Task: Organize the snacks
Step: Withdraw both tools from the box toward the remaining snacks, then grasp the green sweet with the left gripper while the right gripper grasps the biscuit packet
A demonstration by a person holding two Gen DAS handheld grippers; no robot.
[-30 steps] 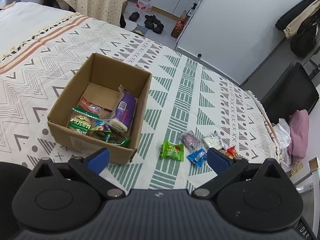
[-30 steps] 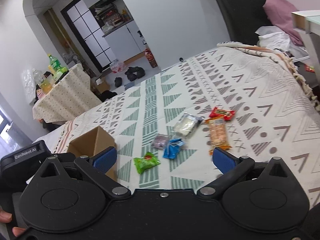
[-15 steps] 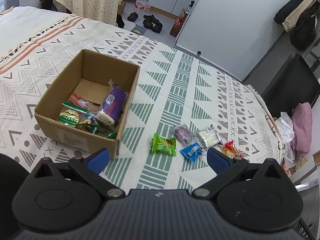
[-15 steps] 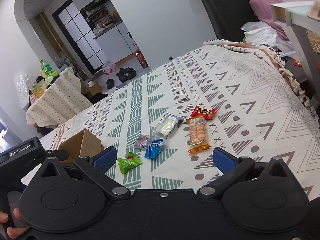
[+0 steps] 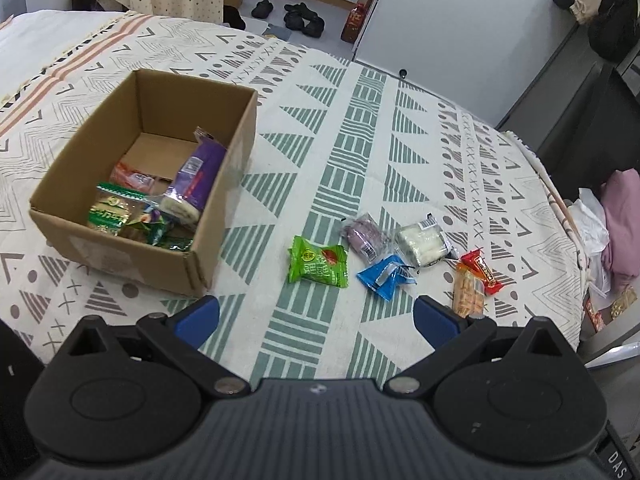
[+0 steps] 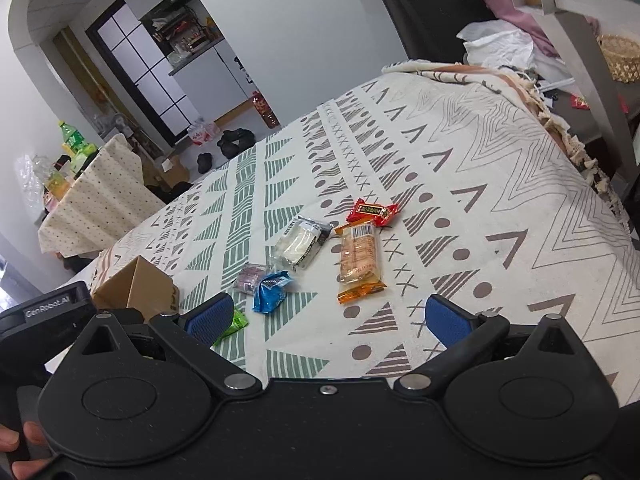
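While both grippers are hanging above the patterned bedspread (image 5: 360, 128), neither is holding anything: the left gripper (image 5: 316, 318) is standing wide open with blue pads spread, and the right gripper (image 6: 330, 318) is likewise gaping, nothing between its fingers.

Cardboard box (image 5: 224, 216) is sitting on the bed to the left in the left wrist view, open-topped. Inside, a purple packet (image 5: 198, 178) is leaning against the right wall, a green-and-yellow packet (image 5: 112, 210) is lying at the near side, an orange wrapper (image 5: 130, 174) is showing partly beneath them. More green wrappers are bunching in the near corner; their labels are too small to read. In the right wrist view only one corner of the box is showing, the rest hiding behind the gripper body.

Loose snacks are lying in a cluster right of the box, well apart from it: green packet (image 5: 318, 266), blue packet (image 5: 386, 276), dull purple packet (image 5: 362, 234), white clear-wrapped packet (image 5: 422, 240), red candy bar (image 6: 372, 211), long orange biscuit pack (image 6: 358, 260). Blue and purple packets are touching. In the left view the biscuit pack's near end is being cut off by the right finger; in the right view the green packet is mostly hiding behind the left finger pad.

Fingertips of a hand (image 6: 16, 450) are peeking in at the lower left edge.
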